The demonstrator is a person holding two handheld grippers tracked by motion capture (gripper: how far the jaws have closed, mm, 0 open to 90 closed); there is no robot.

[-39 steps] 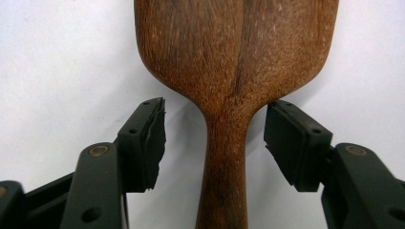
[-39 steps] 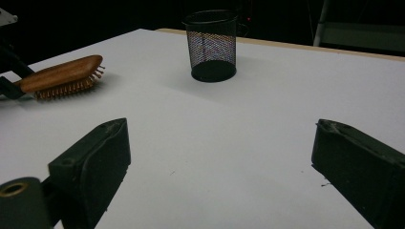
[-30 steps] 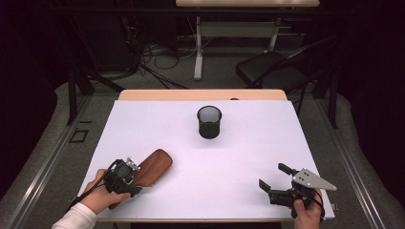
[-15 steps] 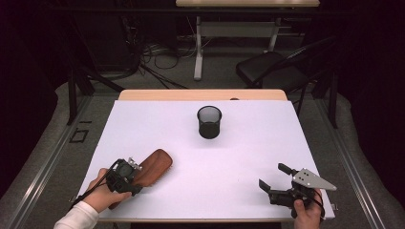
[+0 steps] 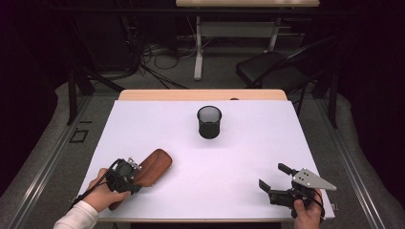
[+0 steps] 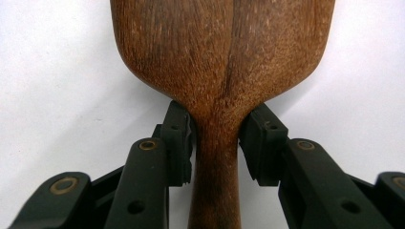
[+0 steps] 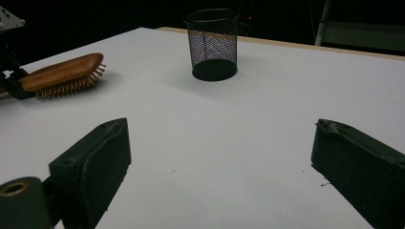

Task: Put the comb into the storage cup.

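Two grippers on table: left gripper [image 6: 216, 138] just closed in, pads now clamp brush [image 6: 224, 62] neck; right gripper [image 7: 219, 167] wide open, nothing btwn jaws, cup [image 7: 212, 43] well ahead.

A white sleeve [image 5: 76, 217] is worn on the left arm. Each gripper is made of black plastic, with round brass-coloured rivets [image 6: 147, 144]. A grey three-cornered plate [image 5: 313, 179] is fixed on the right gripper [image 5: 276, 177].
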